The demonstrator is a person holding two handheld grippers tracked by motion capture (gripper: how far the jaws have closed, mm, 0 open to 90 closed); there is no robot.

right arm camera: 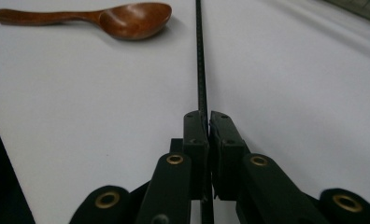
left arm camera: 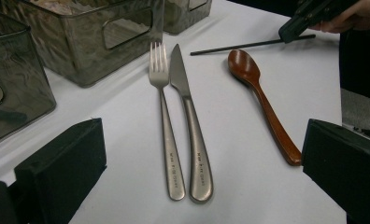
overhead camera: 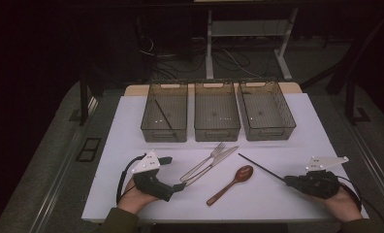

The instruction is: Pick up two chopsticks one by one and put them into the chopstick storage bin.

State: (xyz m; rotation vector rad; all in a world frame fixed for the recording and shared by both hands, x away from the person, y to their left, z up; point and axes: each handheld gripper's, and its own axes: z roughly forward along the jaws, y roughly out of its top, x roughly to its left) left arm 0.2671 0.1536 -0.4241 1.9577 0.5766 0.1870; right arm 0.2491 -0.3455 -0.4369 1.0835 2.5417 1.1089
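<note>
My right gripper (overhead camera: 287,180) (right arm camera: 208,121) is shut on the near end of a thin black chopstick (overhead camera: 260,167) (right arm camera: 200,56), which points up and left across the white table (overhead camera: 132,141). A brown wooden spoon (overhead camera: 231,183) (right arm camera: 127,19) lies to the left of it. My left gripper (overhead camera: 179,186) (left arm camera: 204,165) stands open at the handle ends of a steel fork (overhead camera: 204,162) (left arm camera: 167,130) and knife (overhead camera: 218,159) (left arm camera: 192,135), which lie side by side. Neither jaw touches them.
Three smoky clear bins stand in a row at the back of the table: left (overhead camera: 163,135), middle (overhead camera: 216,133), right (overhead camera: 272,132). A second black chopstick (overhead camera: 165,115) lies in the left bin. Table legs and cables sit beyond the far edge.
</note>
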